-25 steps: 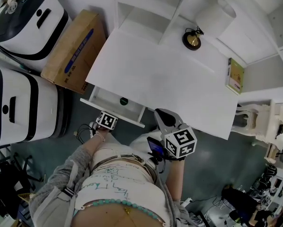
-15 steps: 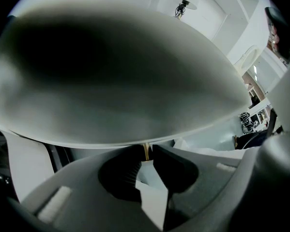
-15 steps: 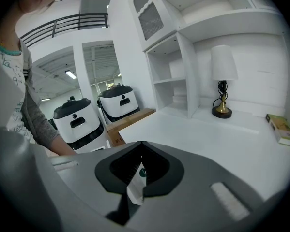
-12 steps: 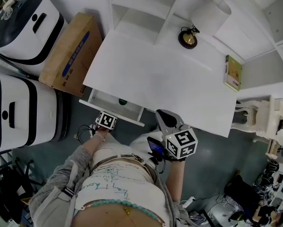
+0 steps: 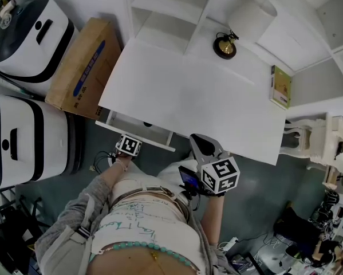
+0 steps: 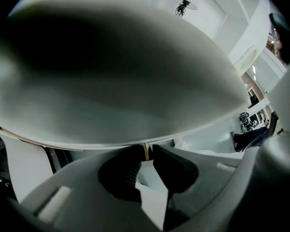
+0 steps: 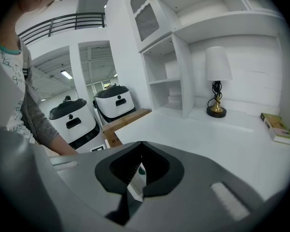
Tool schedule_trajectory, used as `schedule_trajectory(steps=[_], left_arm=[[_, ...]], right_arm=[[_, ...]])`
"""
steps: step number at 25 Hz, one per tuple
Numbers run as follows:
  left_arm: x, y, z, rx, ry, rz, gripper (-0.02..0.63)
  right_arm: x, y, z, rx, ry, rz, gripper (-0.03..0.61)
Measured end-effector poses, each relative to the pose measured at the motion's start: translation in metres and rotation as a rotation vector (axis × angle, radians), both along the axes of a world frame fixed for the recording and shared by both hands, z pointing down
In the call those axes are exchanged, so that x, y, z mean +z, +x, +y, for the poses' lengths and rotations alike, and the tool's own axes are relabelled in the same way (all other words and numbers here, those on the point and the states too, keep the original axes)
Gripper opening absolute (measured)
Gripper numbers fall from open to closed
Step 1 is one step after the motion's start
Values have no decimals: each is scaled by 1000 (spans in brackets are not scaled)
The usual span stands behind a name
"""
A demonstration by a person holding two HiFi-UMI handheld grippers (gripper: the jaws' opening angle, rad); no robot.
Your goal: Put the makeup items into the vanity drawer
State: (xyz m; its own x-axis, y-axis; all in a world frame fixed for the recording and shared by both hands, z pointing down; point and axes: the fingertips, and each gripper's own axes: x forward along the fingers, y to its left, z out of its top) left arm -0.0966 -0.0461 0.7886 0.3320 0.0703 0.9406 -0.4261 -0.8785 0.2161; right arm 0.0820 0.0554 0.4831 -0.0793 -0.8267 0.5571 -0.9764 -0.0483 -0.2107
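Left gripper view has the left claw (image 6: 145,154) closed on a thin brass knob (image 6: 145,149), the two dark pads pinching it from either side, and the pale drawer front (image 6: 115,81) fills nearly everything above and ahead of the tips. From the head view, that claw sits right against the vanity drawer (image 5: 138,135), which sticks out only a little from under the front edge of the white table (image 5: 188,96). Just beyond the claw, a small dark makeup item (image 5: 147,124) peeps out of the drawer at the table's edge. The right claw (image 7: 140,146) hovers off to the right of the left one, near the table's front edge, its tips meeting with nothing pinched between them. A sliver of white with a fleck of teal shows through the hollow behind those tips, though I cannot tell what it is. Far ahead of the right claw stands a lamp (image 7: 216,91), with a book (image 7: 278,127) lying to its right. A cardboard box (image 5: 82,67) lies on the floor to the left of the left claw.
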Motion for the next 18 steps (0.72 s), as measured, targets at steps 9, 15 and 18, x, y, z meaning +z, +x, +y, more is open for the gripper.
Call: schedule_trajectory(steps=[9, 15, 18], left_arm=[[3, 12, -6, -5, -9, -2, 80], [-1, 17, -11, -2, -1, -2, 80], [1, 19, -12, -7, -7, -4, 80]], right_arm=[[3, 9, 0, 20, -8, 0, 29], [2, 14, -4, 26, -8, 4, 29], [2, 17, -5, 32, -9, 2, 29]])
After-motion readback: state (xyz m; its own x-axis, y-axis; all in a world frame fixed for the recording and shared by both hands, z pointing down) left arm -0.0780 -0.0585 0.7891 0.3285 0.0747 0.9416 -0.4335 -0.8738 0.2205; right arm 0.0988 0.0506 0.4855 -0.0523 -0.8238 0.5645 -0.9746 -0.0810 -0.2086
